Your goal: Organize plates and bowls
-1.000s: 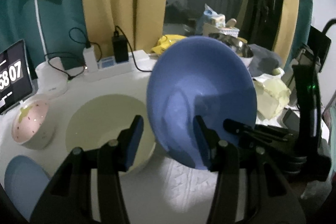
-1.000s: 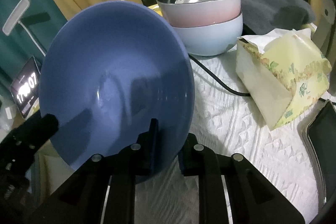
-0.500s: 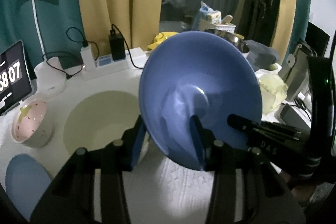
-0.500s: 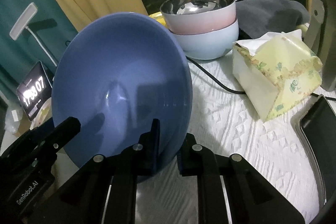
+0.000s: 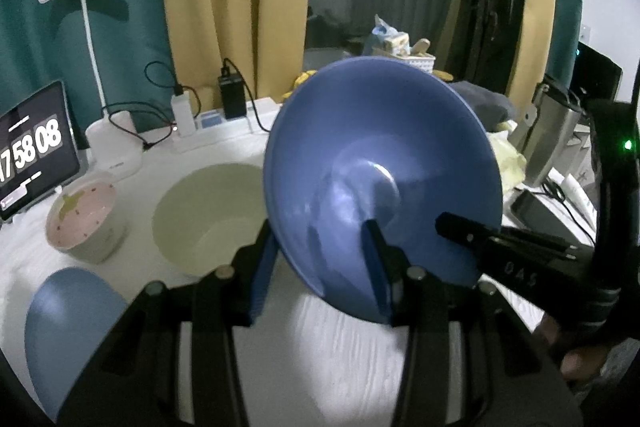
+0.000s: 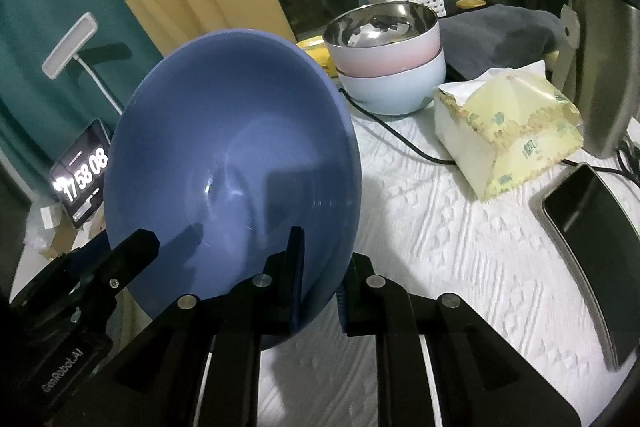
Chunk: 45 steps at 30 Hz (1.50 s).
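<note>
From the left wrist, the tilted blue bowl (image 5: pixel 384 187) fills the middle and blocks most of what stands behind it; only the top of a basket (image 5: pixel 416 57) and a dark cloth (image 5: pixel 484 103) peek over its rim. The plate (image 5: pixel 68 323) at lower left is cut off by the frame edge, and the clock (image 5: pixel 32 151) loses its first digit. The left gripper (image 5: pixel 320 271) straddles the bowl's lower rim: the right finger lies inside the bowl, the left one outside behind the wall. I cannot tell whether its pads press the wall or stand just off it. The right gripper (image 5: pixel 460 227) reaches in from the right and clamps the bowl's edge; a bit of a hand (image 5: pixel 576 359) shows below it. The bowl hangs above the white table (image 5: pixel 320 355), beside the pale green bowl (image 5: pixel 212 215) and well apart from the pink bowl (image 5: pixel 84 223).

From the right wrist, the bowl hides much of the lamp (image 6: pixel 76 47) stem and part of the clock (image 6: pixel 82 175). The right gripper (image 6: pixel 320 267) is nearly closed, pinching the bowl's (image 6: pixel 232 155) rim, one finger inside and one outside. The left gripper (image 6: pixel 136 247) pokes in at lower left, its far finger hidden behind the bowl. Two stacked bowls (image 6: pixel 388 67), a tissue pack (image 6: pixel 508 127) and a dark tablet (image 6: pixel 596 235), cut off at right, sit on the table (image 6: pixel 440 247).
</note>
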Available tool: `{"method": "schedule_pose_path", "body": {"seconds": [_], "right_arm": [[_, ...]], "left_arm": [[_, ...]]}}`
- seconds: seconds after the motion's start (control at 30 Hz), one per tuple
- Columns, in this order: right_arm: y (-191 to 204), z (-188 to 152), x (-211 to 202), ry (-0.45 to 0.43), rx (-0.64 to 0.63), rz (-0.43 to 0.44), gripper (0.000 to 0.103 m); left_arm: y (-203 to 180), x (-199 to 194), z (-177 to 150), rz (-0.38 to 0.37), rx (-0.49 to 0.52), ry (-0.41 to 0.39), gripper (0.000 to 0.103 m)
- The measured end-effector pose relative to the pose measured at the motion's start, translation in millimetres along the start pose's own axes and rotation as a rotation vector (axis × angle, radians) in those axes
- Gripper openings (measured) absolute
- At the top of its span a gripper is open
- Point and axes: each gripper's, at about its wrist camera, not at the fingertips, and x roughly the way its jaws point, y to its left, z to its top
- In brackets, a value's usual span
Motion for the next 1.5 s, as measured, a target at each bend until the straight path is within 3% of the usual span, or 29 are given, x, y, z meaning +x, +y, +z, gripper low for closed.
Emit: {"method": "schedule_pose_path", "body": {"seconds": [1.03, 1.5], "right_arm": [[54, -56, -22, 0.102, -0.047, 0.057, 0.02], [72, -75, -30, 0.163, -0.067, 0.033, 0.023]], "left_arm": [[40, -65, -56, 0.039, -0.08, -0.002, 0.044], [56, -80, -83, -0.004, -0.126, 0.037, 0.044]]}}
